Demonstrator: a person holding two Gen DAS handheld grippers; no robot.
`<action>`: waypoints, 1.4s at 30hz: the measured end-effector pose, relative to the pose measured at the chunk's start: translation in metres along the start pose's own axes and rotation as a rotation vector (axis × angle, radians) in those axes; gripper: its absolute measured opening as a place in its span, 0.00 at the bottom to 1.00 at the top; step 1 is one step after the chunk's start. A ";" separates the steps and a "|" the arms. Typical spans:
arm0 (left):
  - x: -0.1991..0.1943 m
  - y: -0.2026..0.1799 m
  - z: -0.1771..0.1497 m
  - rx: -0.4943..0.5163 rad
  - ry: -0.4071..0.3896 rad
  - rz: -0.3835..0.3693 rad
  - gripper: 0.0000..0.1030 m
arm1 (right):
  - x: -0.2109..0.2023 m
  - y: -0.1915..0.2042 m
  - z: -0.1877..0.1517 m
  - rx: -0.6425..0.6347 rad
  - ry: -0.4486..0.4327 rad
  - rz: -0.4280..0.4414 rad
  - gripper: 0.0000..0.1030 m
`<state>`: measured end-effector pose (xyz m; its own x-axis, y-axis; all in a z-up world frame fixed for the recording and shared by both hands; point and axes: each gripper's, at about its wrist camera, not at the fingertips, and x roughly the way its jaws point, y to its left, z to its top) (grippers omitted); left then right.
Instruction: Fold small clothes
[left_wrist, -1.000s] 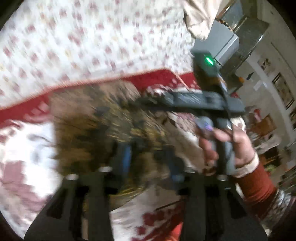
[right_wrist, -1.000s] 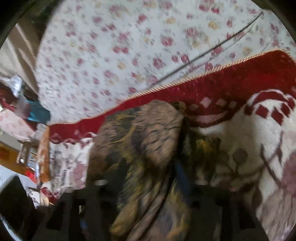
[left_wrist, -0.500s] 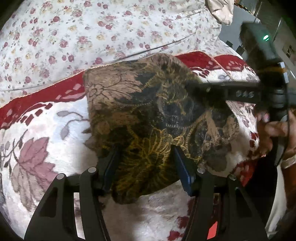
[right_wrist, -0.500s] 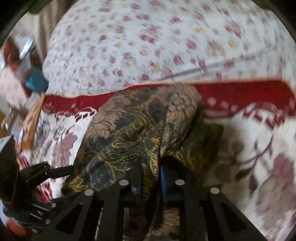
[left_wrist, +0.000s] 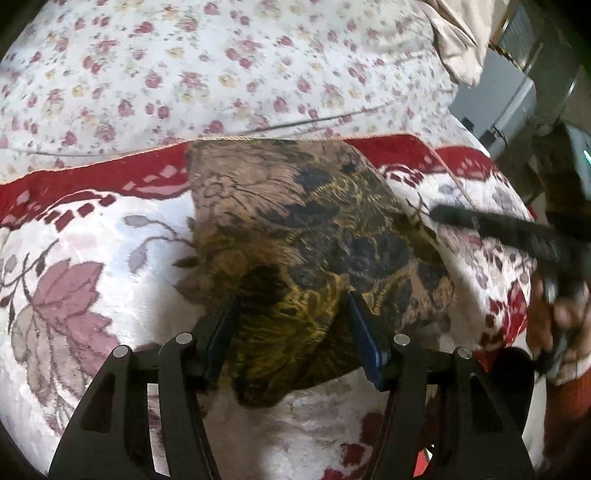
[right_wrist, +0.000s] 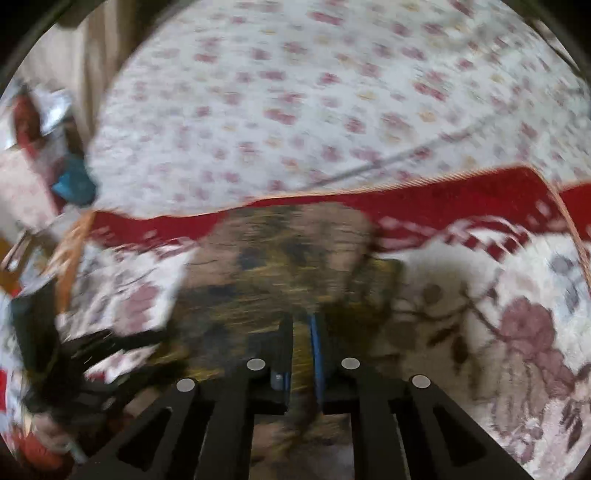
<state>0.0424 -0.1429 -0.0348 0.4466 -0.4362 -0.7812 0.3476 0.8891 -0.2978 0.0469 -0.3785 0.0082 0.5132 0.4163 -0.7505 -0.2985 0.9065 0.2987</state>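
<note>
Left wrist view: the left tongs (left_wrist: 291, 332) stand apart over the near edge of the brown, black and gold patterned cloth garment (left_wrist: 317, 236), probably steadying that end; the garment lies between the fingers on the white plush blanket with red border (left_wrist: 92, 258) on the bed. The right tongs (right_wrist: 303, 343) are nearly together but easing apart, cloth pinched between them, seemingly drawing a fold across.

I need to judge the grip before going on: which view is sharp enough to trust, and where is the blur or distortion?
Left wrist view: mostly sharp on the brown patterned garment, with fisheye bending at the edges; only the right tool and hand there are smeared. Right wrist view: motion-blurred throughout, so the garment and the floral bedsheet smear sideways.
</note>
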 end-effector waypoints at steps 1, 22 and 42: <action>0.001 0.002 0.000 -0.005 0.002 0.004 0.56 | 0.002 0.008 -0.005 -0.026 0.015 0.013 0.35; 0.003 0.018 0.005 -0.042 -0.030 0.102 0.56 | 0.017 -0.004 -0.019 0.064 -0.012 -0.082 0.68; 0.074 0.059 0.032 -0.235 0.047 -0.212 0.74 | 0.093 -0.064 -0.010 0.246 -0.007 0.182 0.99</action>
<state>0.1226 -0.1267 -0.0924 0.3436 -0.6135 -0.7110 0.2263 0.7889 -0.5714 0.1056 -0.3988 -0.0862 0.4747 0.5731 -0.6680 -0.1830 0.8067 0.5620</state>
